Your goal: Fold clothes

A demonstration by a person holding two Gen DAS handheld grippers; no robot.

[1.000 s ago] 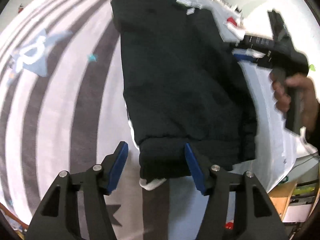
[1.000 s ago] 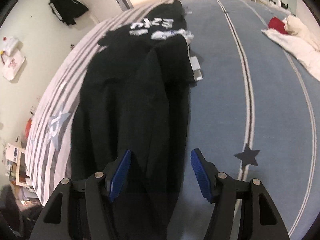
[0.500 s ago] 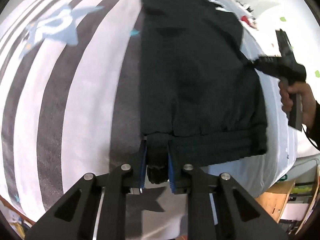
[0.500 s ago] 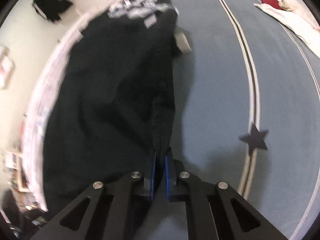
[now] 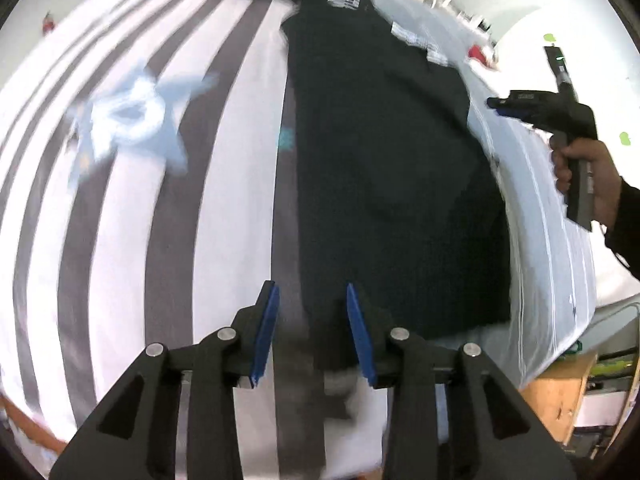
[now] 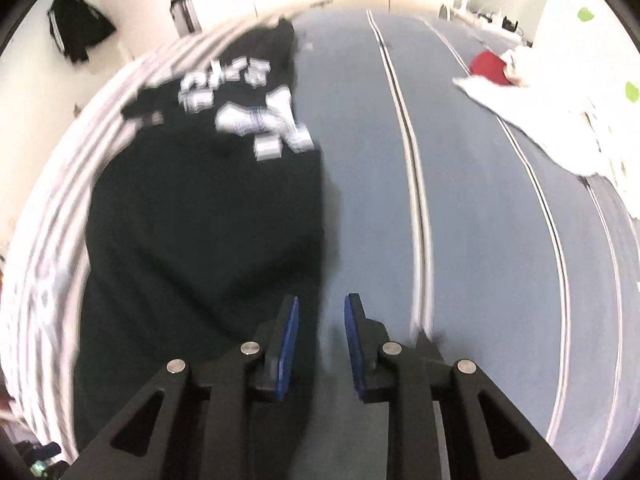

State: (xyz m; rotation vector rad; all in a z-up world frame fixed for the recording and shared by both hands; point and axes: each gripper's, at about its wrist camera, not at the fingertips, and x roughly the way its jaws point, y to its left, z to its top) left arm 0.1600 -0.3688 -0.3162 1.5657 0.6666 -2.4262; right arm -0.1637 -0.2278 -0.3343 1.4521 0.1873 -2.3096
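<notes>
Striped bedding (image 5: 224,208) carries the black garment (image 5: 392,184), lying flat. Our left gripper (image 5: 312,320) and right gripper (image 6: 321,340) hover over its near edge, jaws just reopened, narrowly parted and seemingly empty, though blur hampers us.

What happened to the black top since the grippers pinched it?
Both let go. The left hand-held gripper and right hand-held gripper have just been opening, pads clear of the black printed sweatshirt. It still lies on the striped bedspread, near edge now straighter.
</notes>
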